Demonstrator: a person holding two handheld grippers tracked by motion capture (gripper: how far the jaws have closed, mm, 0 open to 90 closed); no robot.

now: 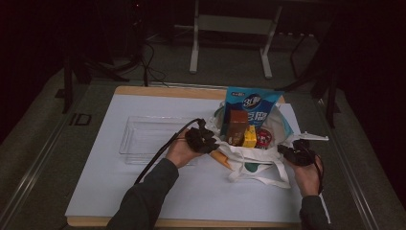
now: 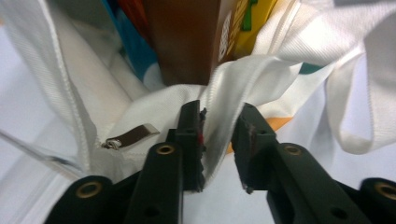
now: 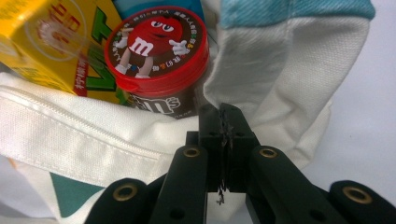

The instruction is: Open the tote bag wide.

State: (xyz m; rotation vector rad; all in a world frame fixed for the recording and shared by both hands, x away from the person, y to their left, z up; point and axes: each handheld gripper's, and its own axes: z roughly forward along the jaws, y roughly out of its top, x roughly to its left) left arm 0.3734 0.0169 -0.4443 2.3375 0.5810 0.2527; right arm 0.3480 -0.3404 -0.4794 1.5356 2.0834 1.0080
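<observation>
A: On the white tabletop (image 1: 143,191), a white tote bag (image 1: 249,160) is seen lying with its mouth turned up and away from the person, a clear tray (image 1: 143,139) just beside it on the left. How are the two grippers placed?

B: The left gripper (image 1: 203,136) is set at the bag's left rim, the right gripper (image 1: 294,153) at its right rim, so the mouth is spanned between them. In the right gripper view, the fingers (image 3: 212,130) are pressed together, and the bag's edge appears to be pinched between them.

A: And the left fingers?

B: They are spread in the left gripper view, with a fold of the bag's fabric (image 2: 219,112) lying in the gap; one finger (image 2: 189,135) is touched by the cloth, but no pinch is made.

A: What is held inside the bag?

B: A brown carton (image 1: 237,125), a yellow carton (image 3: 56,46), a red-lidded candy tub (image 3: 156,51) and a tall blue packet (image 1: 253,103) standing at the back.

A: Which relation matters for the coming move?

B: The cartons lie straight ahead of the left fingers, upright, their long axes pointing out of the mouth. The left hand (image 1: 179,151) is judged the nearer to them, while the rim is kept pinned by the right.
</observation>
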